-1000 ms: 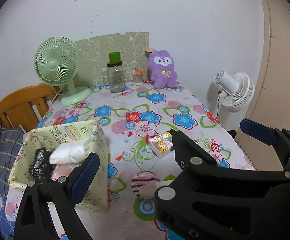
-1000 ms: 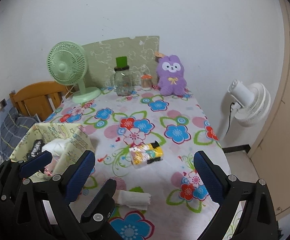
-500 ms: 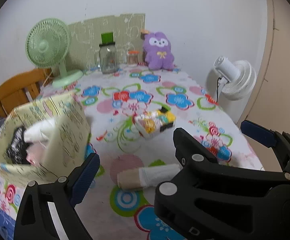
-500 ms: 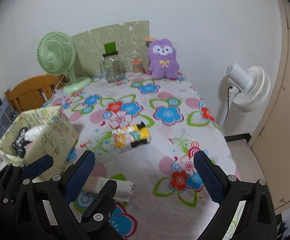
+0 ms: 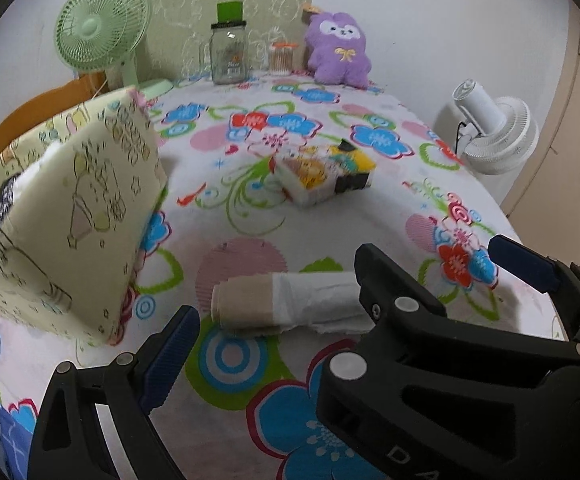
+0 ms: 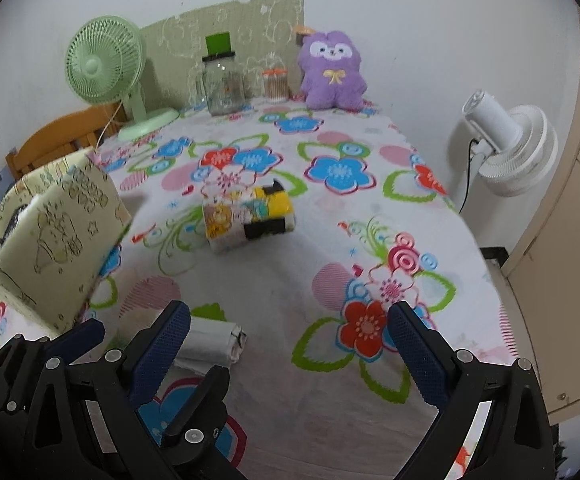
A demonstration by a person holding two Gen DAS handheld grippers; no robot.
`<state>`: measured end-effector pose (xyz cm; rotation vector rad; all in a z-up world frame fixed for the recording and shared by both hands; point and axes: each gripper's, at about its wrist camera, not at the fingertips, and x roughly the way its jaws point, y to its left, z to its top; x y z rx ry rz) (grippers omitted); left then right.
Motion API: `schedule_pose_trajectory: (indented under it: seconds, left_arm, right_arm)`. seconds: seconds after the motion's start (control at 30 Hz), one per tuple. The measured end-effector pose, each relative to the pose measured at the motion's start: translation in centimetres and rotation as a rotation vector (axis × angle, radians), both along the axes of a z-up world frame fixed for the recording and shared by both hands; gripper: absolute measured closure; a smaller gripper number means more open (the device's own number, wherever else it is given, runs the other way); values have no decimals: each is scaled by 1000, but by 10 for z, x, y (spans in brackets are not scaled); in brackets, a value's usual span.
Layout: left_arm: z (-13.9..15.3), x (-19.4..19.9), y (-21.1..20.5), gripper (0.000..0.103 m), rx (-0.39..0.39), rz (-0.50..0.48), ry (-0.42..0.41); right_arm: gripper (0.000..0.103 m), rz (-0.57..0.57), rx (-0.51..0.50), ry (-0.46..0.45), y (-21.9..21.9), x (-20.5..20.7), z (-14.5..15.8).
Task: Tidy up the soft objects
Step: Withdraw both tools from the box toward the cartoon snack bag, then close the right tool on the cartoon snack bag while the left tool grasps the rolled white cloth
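Observation:
A rolled beige-and-white cloth (image 5: 286,304) lies on the flowered tablecloth, just beyond and between my left gripper's (image 5: 346,300) open fingers; it also shows in the right wrist view (image 6: 210,344). A folded yellow cartoon-print cloth (image 5: 324,174) (image 6: 248,218) lies farther back, mid-table. A pale yellow fabric box (image 5: 70,216) (image 6: 50,236) stands at the left, with white and black soft items showing inside. My right gripper (image 6: 290,344) is open and empty above the table's near edge, right of the roll.
At the back stand a green fan (image 6: 106,68), a glass jar with a green lid (image 6: 222,80), a small jar (image 6: 276,84) and a purple plush (image 6: 332,72). A white fan (image 6: 510,152) stands beside the table at the right. A wooden chair (image 6: 62,140) is at the left.
Both grippers have moved down and forward toward the table. The rolled cloth and the fabric box now look larger and closer. Both grippers stay open.

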<state>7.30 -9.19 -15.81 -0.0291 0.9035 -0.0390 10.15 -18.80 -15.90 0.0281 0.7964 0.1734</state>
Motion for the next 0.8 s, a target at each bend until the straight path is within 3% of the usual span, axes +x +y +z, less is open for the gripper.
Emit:
schedule_pose_trajectory:
  seconds: [0.13,0.43,0.8]
  left_arm:
    - [-8,2,0,7,-13,-2,33]
    - [-10,14,-8,6,4,-26,11]
    - [-10,34,-3,10,10,18,-5]
  right_arm:
    - [3,5,-4,21,1,4,-8]
    - [3,-30,-1,44,-8,13,-14]
    - [3,-20,-2,45,-8,33,-15]
